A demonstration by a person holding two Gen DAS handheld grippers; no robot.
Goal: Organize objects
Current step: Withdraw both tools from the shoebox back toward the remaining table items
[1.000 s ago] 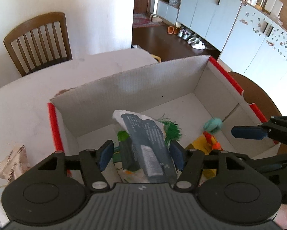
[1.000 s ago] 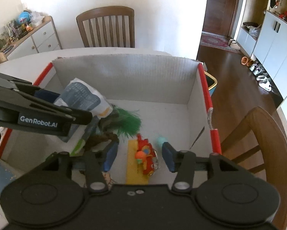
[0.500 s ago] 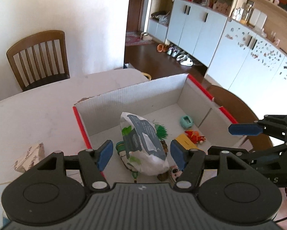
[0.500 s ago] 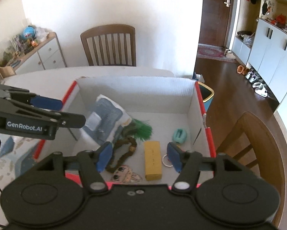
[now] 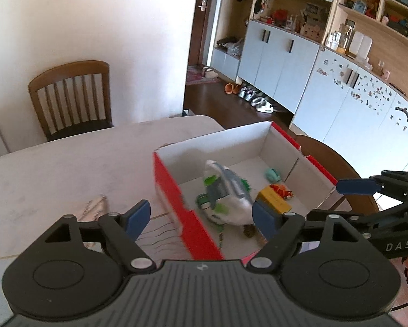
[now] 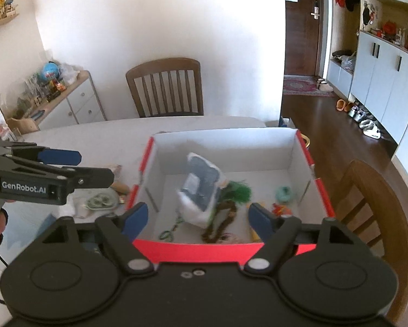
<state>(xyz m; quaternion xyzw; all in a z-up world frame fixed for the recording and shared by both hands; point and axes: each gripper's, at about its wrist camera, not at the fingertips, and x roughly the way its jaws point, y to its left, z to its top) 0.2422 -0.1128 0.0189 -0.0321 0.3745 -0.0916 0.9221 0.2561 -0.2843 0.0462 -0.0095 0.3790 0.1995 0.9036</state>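
- The left claw (image 5: 201, 216) hangs above the table with its blue-padded fingers (image 5: 137, 219) spread wide and nothing between them; it sits over the near left wall of the box.
- The right claw (image 6: 198, 218) is likewise wide and holds nothing, poised over the near red rim of the box.
- The red-edged white cardboard box (image 6: 204, 250) stands on the pale round table (image 5: 67, 169), open at the top.
- Inside the box, toward its near left part, a white and grey-blue crinkled plastic packet (image 6: 201, 188) stands tilted, leaning over a green tufted toy (image 6: 238, 192).
- A brown braided cord (image 6: 223, 223) lies on the box floor just beside the packet, near the front wall; a small green loop (image 6: 167, 234) lies to its left.
- A yellow rectangular block (image 5: 273, 203) lies flat near the box's right front, with a small red and orange toy (image 5: 281, 190) touching or just beside it; which, I cannot tell.
- A small teal rounded object (image 5: 272, 174) lies further back, near the right wall.
- Outside the box on the left, a small patterned paper packet (image 5: 93, 208) lies on the table, blurred.
- Also left of the box, a pale green round item (image 6: 100, 200) lies on the table below the left claw's fingers.
- Beyond the table stands a brown wooden slat-back chair (image 6: 165, 87) against the white wall.
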